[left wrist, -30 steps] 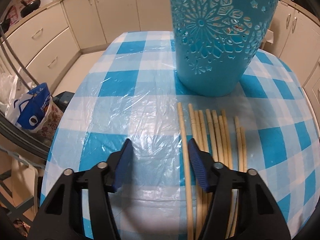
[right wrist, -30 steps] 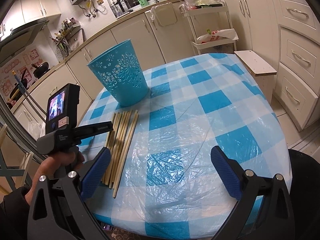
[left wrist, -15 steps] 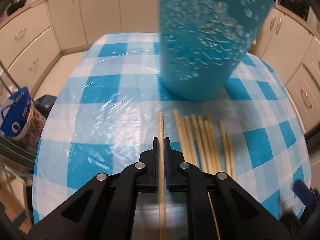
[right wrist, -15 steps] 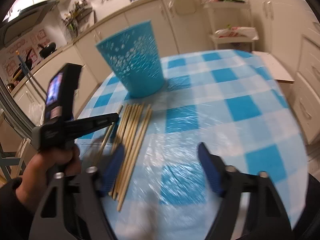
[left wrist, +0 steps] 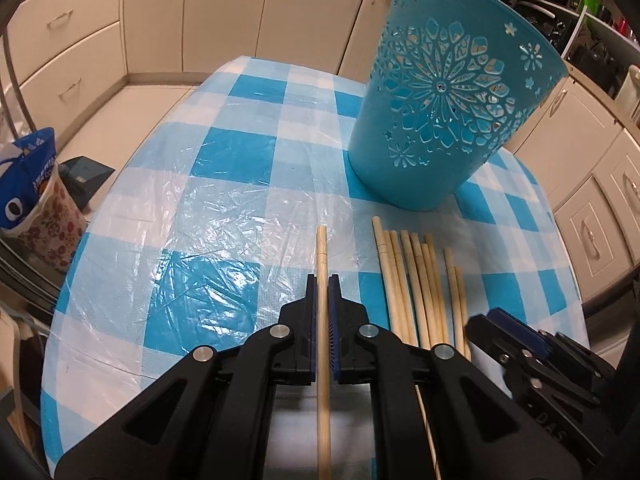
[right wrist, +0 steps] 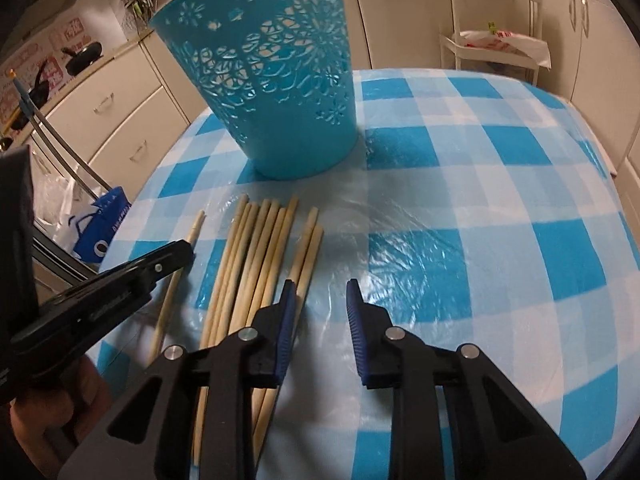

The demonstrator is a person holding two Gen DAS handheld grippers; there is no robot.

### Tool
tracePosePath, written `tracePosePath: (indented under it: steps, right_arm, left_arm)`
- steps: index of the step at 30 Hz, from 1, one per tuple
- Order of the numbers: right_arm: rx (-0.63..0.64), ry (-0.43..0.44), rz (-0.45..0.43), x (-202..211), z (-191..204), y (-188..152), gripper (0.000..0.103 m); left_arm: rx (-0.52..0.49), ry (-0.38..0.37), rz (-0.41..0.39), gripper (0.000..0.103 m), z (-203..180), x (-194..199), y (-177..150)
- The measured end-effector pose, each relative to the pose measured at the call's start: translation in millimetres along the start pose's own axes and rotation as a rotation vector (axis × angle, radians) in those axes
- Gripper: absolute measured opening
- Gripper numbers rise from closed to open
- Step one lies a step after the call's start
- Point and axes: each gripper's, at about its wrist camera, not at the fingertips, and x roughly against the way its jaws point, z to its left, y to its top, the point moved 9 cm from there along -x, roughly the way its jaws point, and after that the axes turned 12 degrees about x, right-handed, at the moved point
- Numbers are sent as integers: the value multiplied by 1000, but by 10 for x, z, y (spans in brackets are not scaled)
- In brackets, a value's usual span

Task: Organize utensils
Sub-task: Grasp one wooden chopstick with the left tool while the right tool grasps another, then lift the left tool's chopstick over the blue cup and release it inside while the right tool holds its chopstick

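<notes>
A blue perforated basket stands upright on the checked table; it also shows in the right wrist view. Several wooden chopsticks lie side by side in front of it, also seen in the right wrist view. My left gripper is shut on a single chopstick, apart from the bundle on its left. In the right wrist view that chopstick sticks out past the left gripper. My right gripper is open and empty, its left finger over the rightmost chopsticks.
The round table has a blue-and-white cloth under clear plastic. Kitchen cabinets surround it. A blue bag sits on the floor to the left. A white rack stands at the back right.
My left gripper went from open to shut on one chopstick and drew it left of the bundle. My right gripper moved forward to the bundle's right edge and narrowed.
</notes>
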Motion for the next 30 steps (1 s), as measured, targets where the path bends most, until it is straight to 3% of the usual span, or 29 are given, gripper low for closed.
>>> tracePosePath:
  steps: [7, 11, 16, 19, 23, 27, 30]
  right_arm:
    - [164, -69, 28, -3, 83, 37, 25]
    - [229, -60, 64, -21, 6, -9, 20]
    - [249, -47, 98, -43, 62, 2, 20]
    - [182, -6, 107, -40, 61, 19, 20]
    - [199, -38, 106, -35, 67, -12, 20]
    - [282, -35, 118, -37, 185, -21, 6]
    - [275, 24, 140, -40, 176, -17, 6]
  left_arm:
    - [14, -19, 5, 5, 15, 11, -3]
    - [23, -23, 6, 5, 37, 15, 2]
    - [29, -25, 3, 5, 51, 23, -2]
    - [32, -31, 6, 5, 57, 24, -4]
    - [25, -28, 5, 5, 53, 21, -4]
    - [14, -19, 11, 5, 42, 21, -1]
    - [-5, -14, 20, 5, 14, 12, -2]
